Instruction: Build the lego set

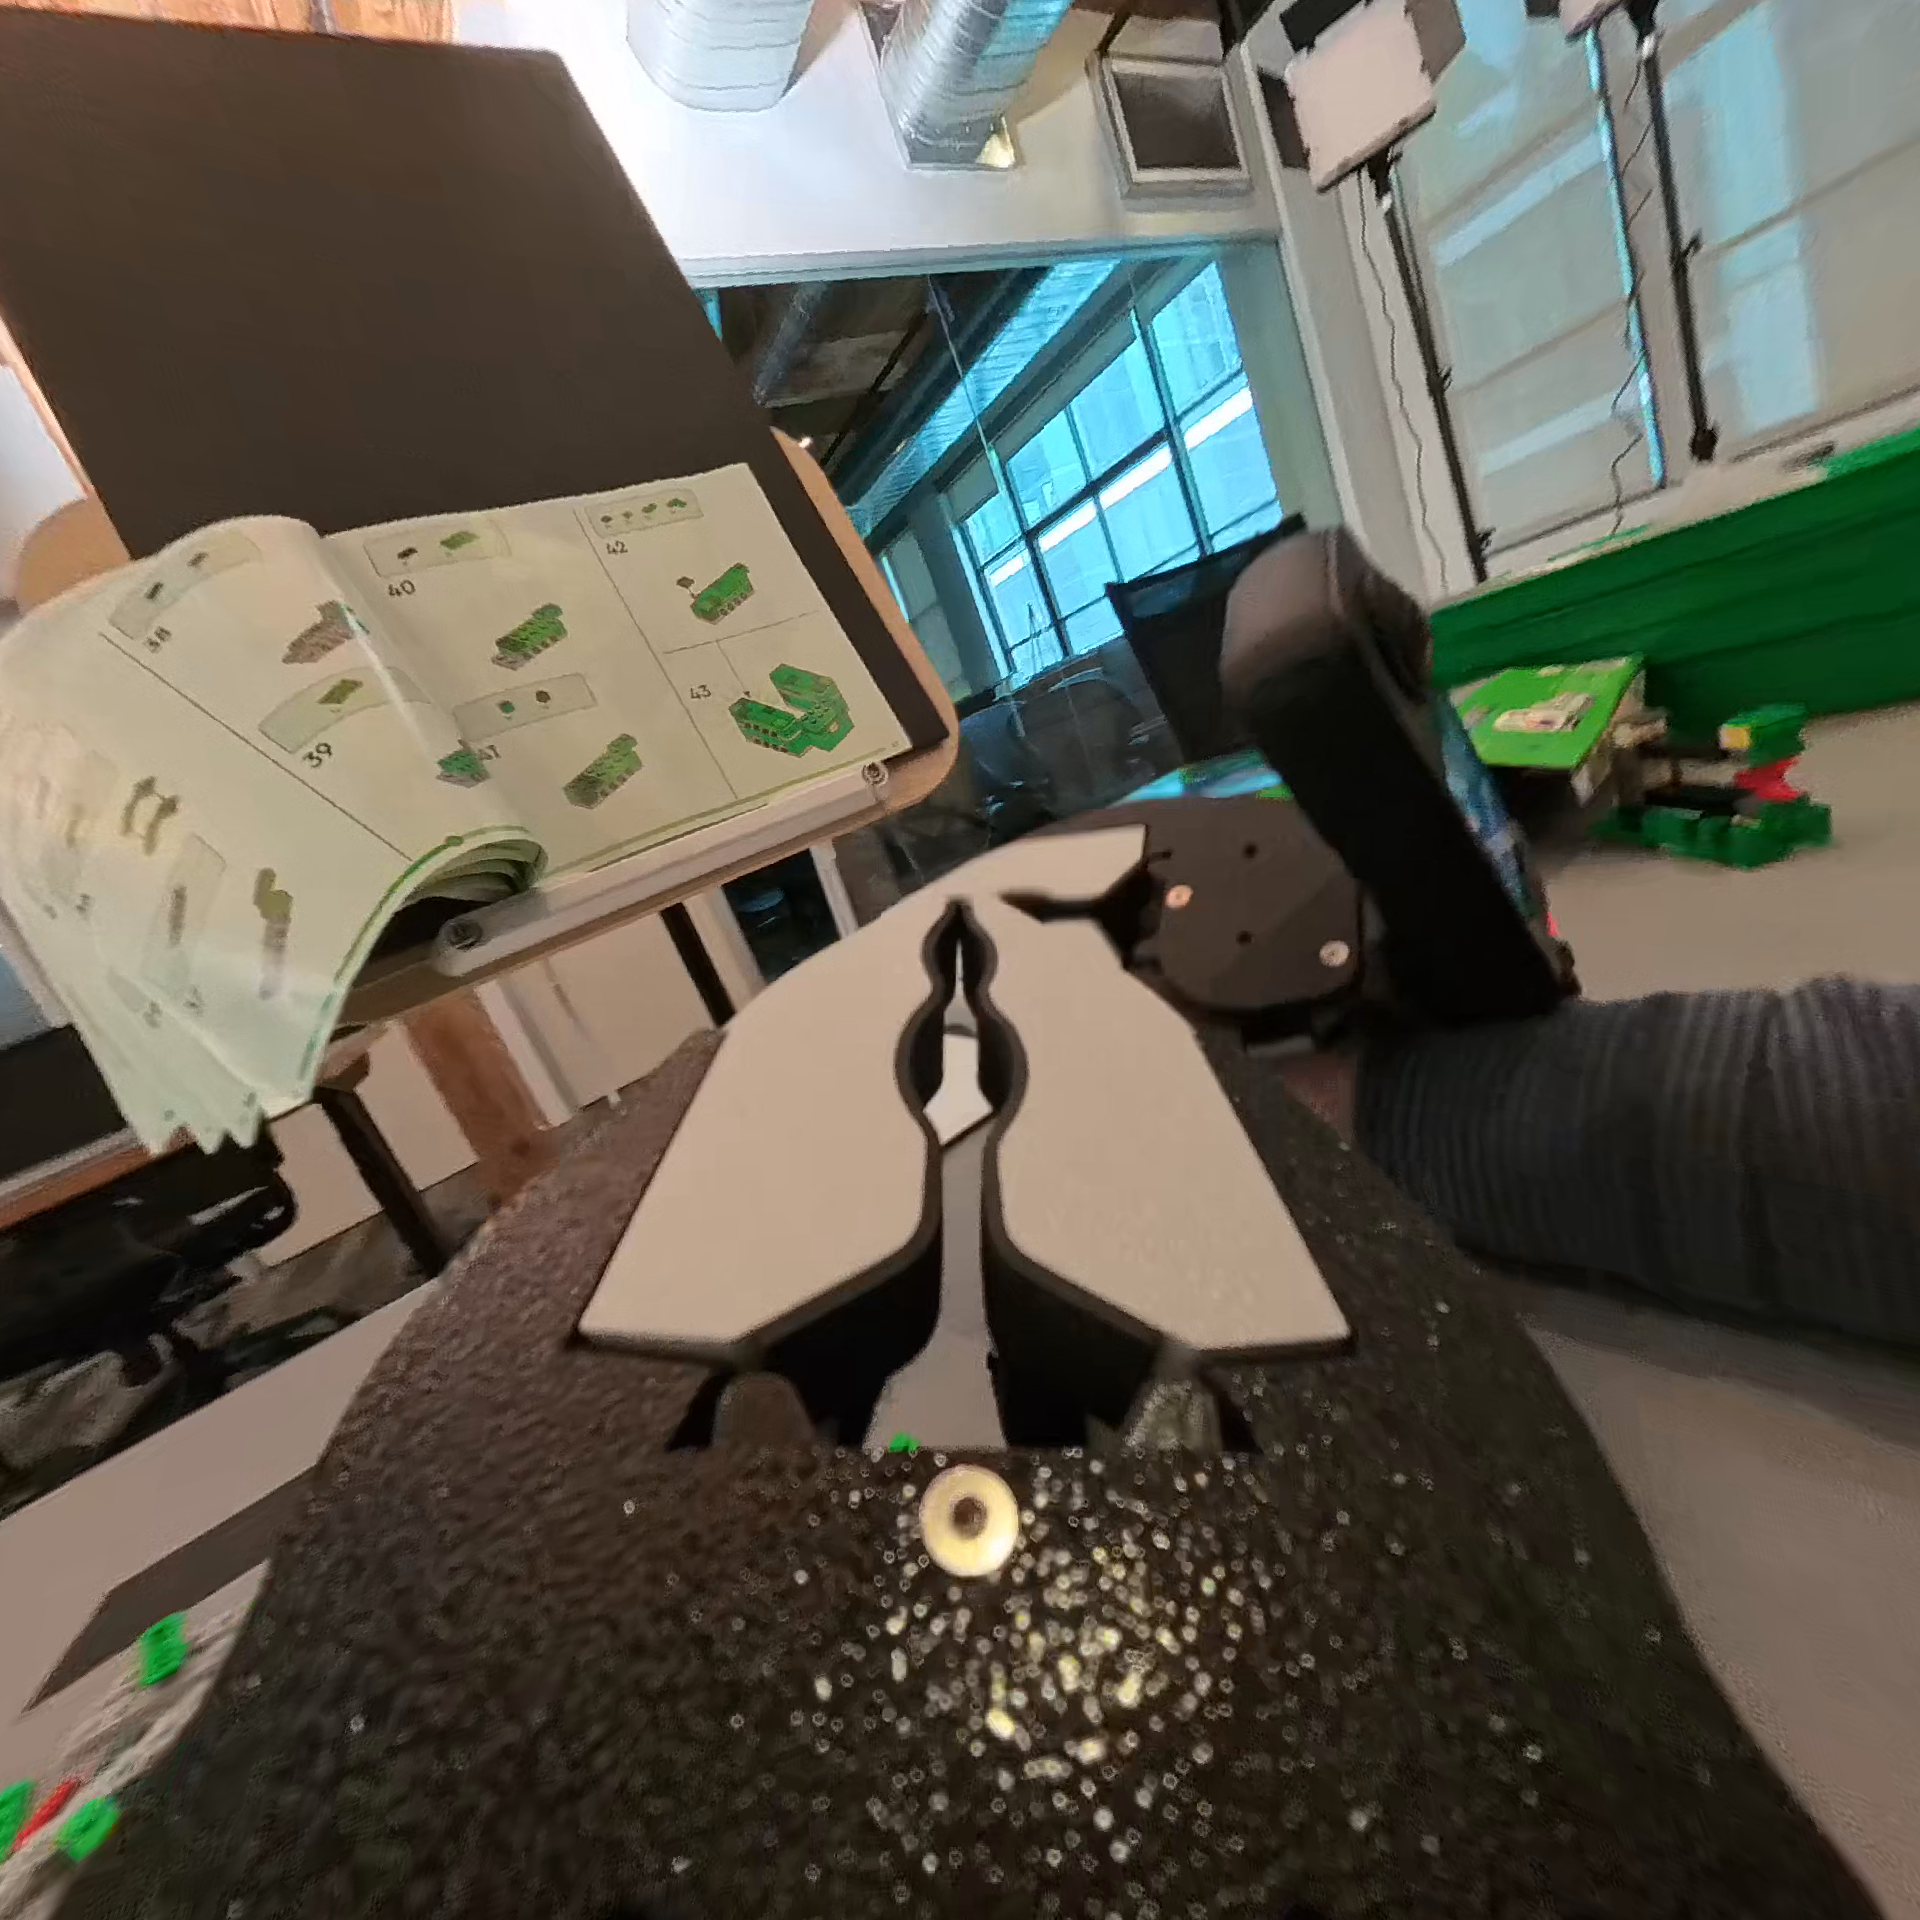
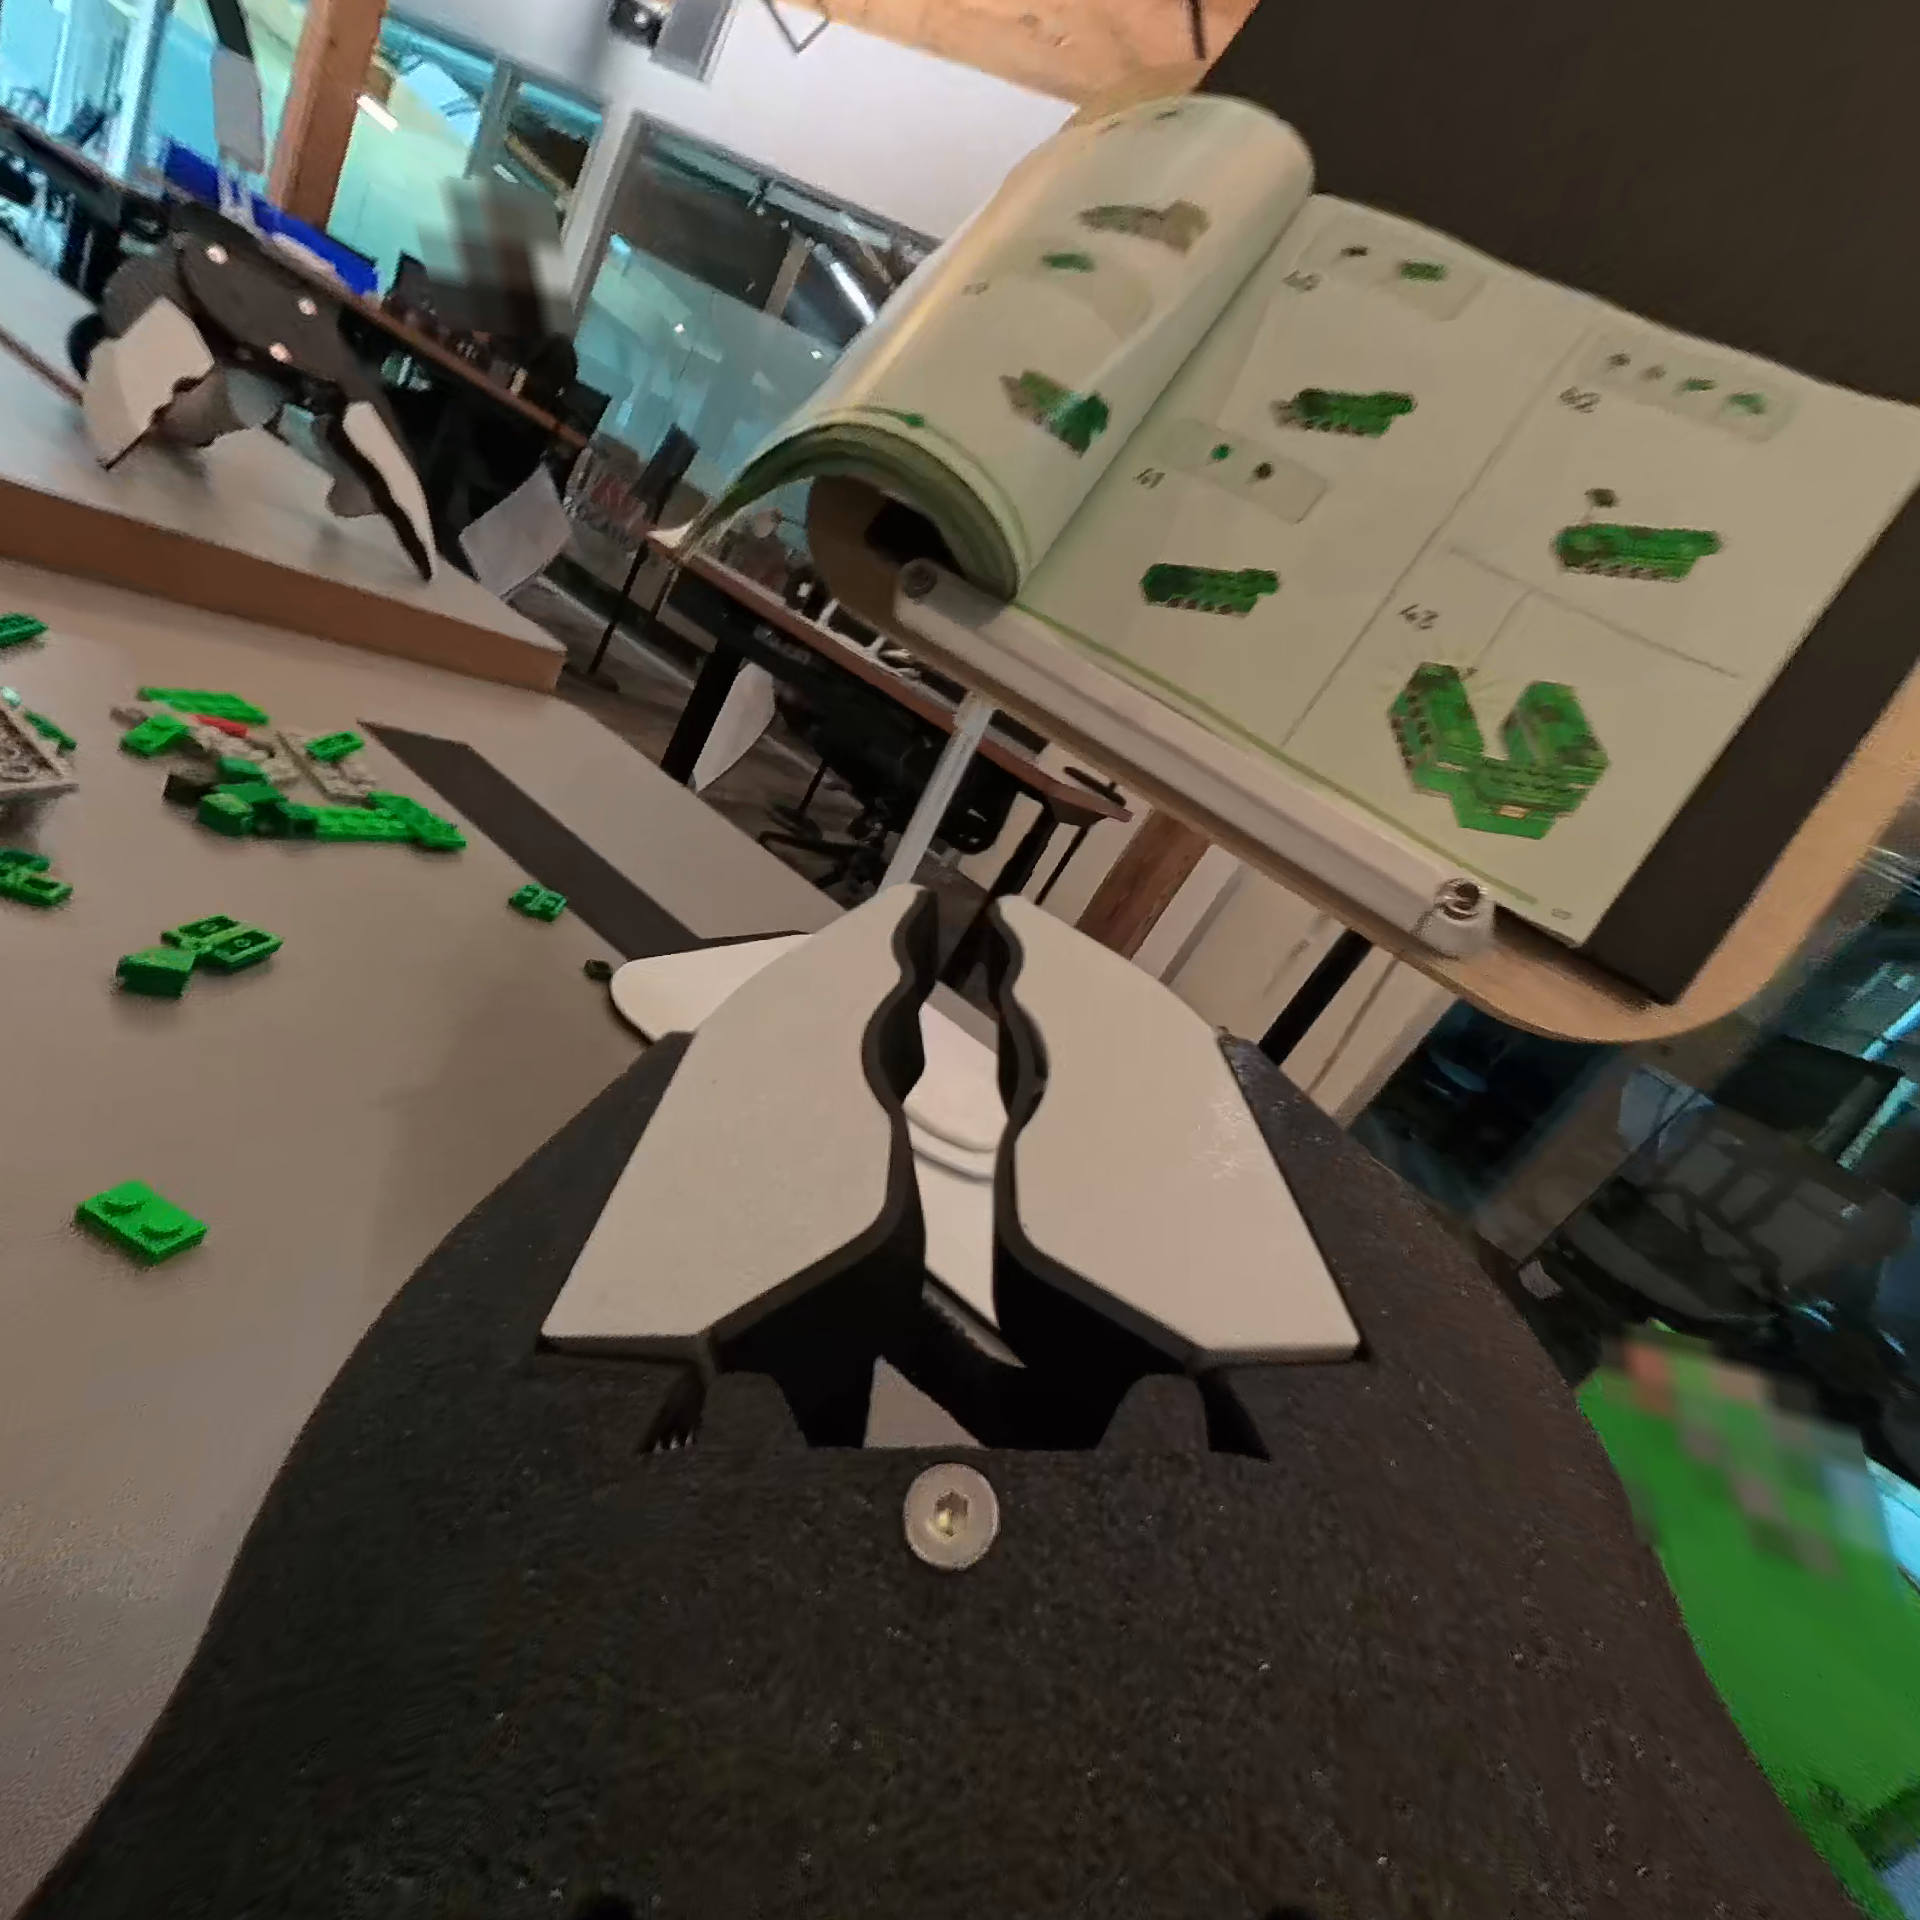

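On the far left of the left wrist view, a few loose green bricks lie on the grey table, partly cut off by the gripper body. Above them an open instruction booklet rests on a tilted dark stand, its left pages curling down over the ledge. At centre the left gripper points up and away from the table, its tips touching and nothing between them. Just beyond it to the right sits the right gripper, and behind that a person's ribbed grey sleeve blocks part of the table. Farther right stands a partly built green model beside a green box.

At the left of the right wrist view, the left gripper shows in the distance above the table. Below it a scatter of green and grey lego pieces is spread across the table, with single green plates lying apart nearer the camera. At centre the right gripper has its jaws narrowly parted and empty, aimed over the white foot of the stand. To the right, the booklet lies open on the stand's ledge, well above the pieces.
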Demonstrator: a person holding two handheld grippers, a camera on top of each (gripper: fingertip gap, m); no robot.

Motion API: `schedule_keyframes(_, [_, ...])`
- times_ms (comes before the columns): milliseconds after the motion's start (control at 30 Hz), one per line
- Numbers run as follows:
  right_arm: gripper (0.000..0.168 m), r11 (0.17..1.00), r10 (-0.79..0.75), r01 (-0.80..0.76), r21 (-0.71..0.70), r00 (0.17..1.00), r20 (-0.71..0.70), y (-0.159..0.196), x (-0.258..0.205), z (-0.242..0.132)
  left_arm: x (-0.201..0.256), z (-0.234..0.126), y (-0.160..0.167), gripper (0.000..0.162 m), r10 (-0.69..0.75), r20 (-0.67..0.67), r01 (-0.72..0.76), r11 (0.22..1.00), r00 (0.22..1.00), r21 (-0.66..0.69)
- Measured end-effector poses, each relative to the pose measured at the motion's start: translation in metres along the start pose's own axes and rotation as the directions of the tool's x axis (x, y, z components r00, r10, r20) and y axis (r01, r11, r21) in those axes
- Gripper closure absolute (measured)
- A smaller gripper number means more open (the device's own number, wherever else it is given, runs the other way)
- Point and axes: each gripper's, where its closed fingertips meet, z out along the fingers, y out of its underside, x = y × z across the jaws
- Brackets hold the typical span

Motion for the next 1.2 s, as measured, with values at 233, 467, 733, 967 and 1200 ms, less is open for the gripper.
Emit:
schedule_keyframes(233, [0.139,0.999,0.0,-0.002,-0.034,0.998,-0.062,-0.005,0.009,-0.03,-0.008,-0.035,0.014,0.139,0.034,0.041,-0.027,0.988,0.999,-0.155])
schedule_keyframes(467, [0.138,0.999,0.028,-0.03,-0.027,0.998,-0.05,-0.013,0.004,-0.055,-0.023,-0.047,0.027,0.119,-0.097,0.089,0.115,0.967,0.991,-0.228])
schedule_keyframes(733, [0.138,0.999,0.008,-0.008,-0.039,1.0,0.007,-0.012,-0.008,-0.051,-0.015,-0.044,0.024,0.112,-0.127,0.05,0.135,0.968,0.991,-0.213])
schedule_keyframes(967, [0.139,0.999,0.0,0.001,-0.045,1.0,0.023,-0.01,-0.011,-0.049,-0.016,-0.045,0.022,0.113,-0.121,0.056,0.13,0.972,0.991,-0.198])
schedule_keyframes(1200, [0.142,0.998,0.007,-0.006,-0.062,1.0,0.024,-0.007,-0.011,-0.049,-0.019,-0.048,0.019,0.113,-0.128,0.079,0.14,0.973,0.989,-0.183])
